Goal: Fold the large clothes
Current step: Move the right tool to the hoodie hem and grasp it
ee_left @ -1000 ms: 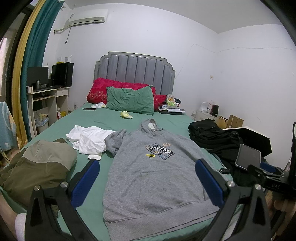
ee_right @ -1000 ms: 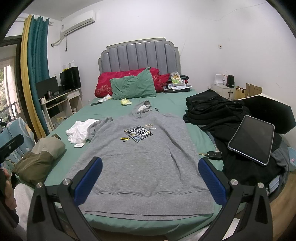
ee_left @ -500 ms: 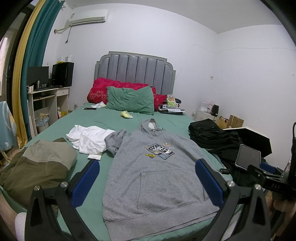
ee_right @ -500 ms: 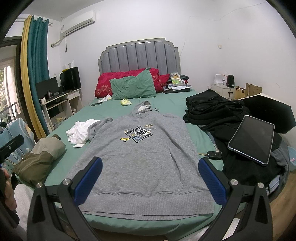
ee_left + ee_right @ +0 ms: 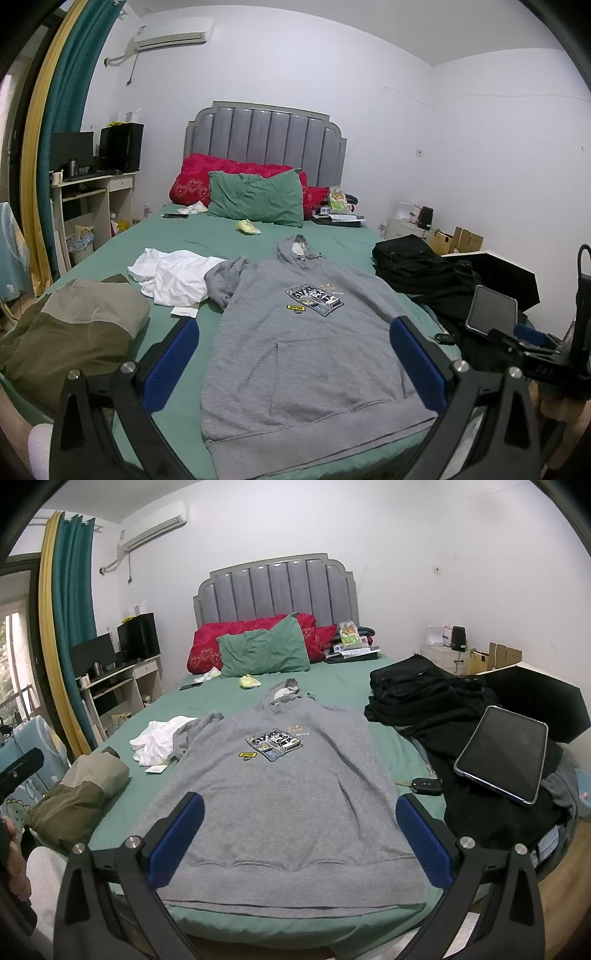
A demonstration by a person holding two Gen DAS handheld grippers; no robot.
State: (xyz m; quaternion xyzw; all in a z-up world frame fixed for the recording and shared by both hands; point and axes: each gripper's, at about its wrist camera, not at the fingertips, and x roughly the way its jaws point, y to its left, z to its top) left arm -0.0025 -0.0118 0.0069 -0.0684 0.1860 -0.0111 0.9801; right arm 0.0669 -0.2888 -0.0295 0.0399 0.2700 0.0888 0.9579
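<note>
Hoodie (image 5: 291, 794), one; pillows, two.

Grey hoodie (image 5: 280, 797) lies flat (front up) on the bed.

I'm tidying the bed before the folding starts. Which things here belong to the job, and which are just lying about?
Job:
- grey hooded sweatshirt spread flat on the green bed sheet
- left gripper and right gripper, jaws open, empty

Lying about:
- dark tablet
- black car key
- white folded paper slip
- yellow crumpled wrapper
</note>
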